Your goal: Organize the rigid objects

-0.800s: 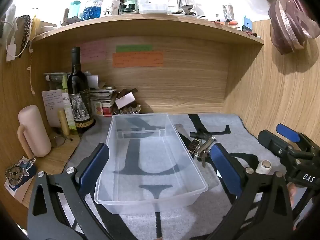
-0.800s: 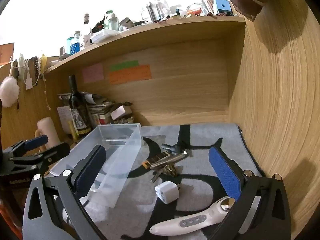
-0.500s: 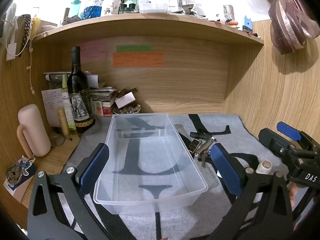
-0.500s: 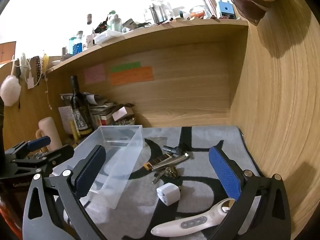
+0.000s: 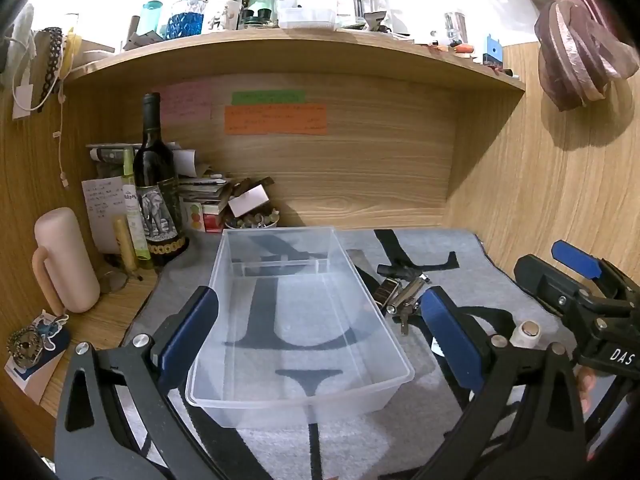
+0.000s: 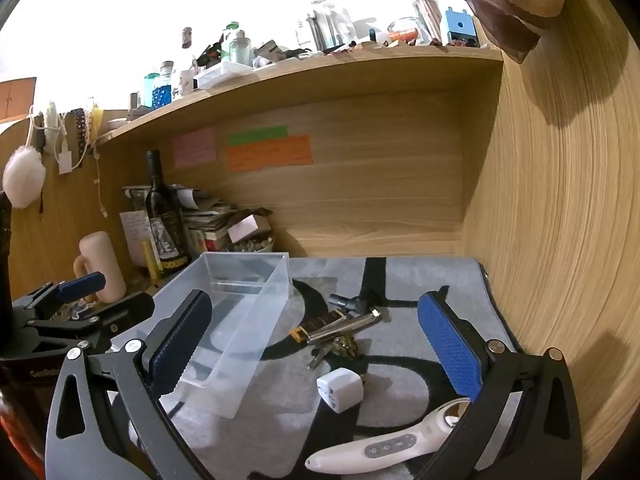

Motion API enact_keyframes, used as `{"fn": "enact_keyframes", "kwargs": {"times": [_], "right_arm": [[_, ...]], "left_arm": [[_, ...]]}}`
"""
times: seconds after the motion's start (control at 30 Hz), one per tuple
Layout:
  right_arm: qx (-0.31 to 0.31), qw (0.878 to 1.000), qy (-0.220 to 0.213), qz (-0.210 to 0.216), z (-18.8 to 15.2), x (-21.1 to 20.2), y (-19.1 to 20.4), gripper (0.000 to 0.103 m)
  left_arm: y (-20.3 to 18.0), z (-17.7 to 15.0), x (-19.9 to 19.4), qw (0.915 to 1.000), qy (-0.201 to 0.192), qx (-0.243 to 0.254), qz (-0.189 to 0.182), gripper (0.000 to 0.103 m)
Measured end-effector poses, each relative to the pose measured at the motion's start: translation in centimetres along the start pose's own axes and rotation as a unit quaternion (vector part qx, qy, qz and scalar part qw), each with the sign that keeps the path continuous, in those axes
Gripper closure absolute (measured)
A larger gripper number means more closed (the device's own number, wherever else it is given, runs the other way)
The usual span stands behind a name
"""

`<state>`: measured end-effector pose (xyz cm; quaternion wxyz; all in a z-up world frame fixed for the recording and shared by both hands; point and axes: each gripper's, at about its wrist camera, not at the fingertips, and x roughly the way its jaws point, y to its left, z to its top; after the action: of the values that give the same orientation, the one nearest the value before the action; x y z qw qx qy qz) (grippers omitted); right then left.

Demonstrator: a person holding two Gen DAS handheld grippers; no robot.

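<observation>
Barely anything had shifted since the earlier frames: the right tongs had lifted and pulled back a touch, so the white travel adapter and the white handheld device sat a bit lower in that view, while the left tongs' view looked the same.

Both sets of tongs were spread wide with nothing between the blue pads. The left tongs hovered over the near end of the clear plastic bin, which sat on the grey mat with black lettering and had nothing in it.

Right of the bin, on the mat, was a little pile: a folding multi-tool and a bunch of keys under it, touching, and a small black cylinder thing just behind. The adapter lay just in front of that pile, and the handheld device with its row of buttons was nearest the camera, its metal head partly hidden behind the right pad.

Over in the back left corner of the table stood a wine bottle and a pink mug, well apart from the pile.
</observation>
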<state>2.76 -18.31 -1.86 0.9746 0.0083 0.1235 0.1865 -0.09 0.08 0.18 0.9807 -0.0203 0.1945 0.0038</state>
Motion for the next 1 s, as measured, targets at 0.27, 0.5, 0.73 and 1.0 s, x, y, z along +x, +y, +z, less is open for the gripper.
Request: {"fn": "enact_keyframes", "kwargs": {"times": [0.27, 0.5, 0.73, 1.0], "right_arm": [[0.0, 1.0, -0.001, 0.001, -0.09, -0.02, -0.04, 0.0], [0.0, 1.0, -0.001, 0.001, -0.1, 0.0, -0.03, 0.0], [-0.002, 1.0, 0.002, 0.001, -0.18, 0.06, 0.01, 0.0], [-0.003, 1.0, 0.002, 0.001, -0.2, 0.07, 0.11, 0.0]], "left_arm": [[0.01, -0.01, -0.02, 1.0, -0.001, -0.001, 0.0, 0.0], [0.04, -0.06, -0.02, 1.0, -0.002, -0.002, -0.001, 0.0], [0.07, -0.09, -0.04, 1.0, -0.001, -0.001, -0.001, 0.0], [0.05, -0.33, -0.29, 1.0, -0.001, -0.004, -0.001, 0.0]]}}
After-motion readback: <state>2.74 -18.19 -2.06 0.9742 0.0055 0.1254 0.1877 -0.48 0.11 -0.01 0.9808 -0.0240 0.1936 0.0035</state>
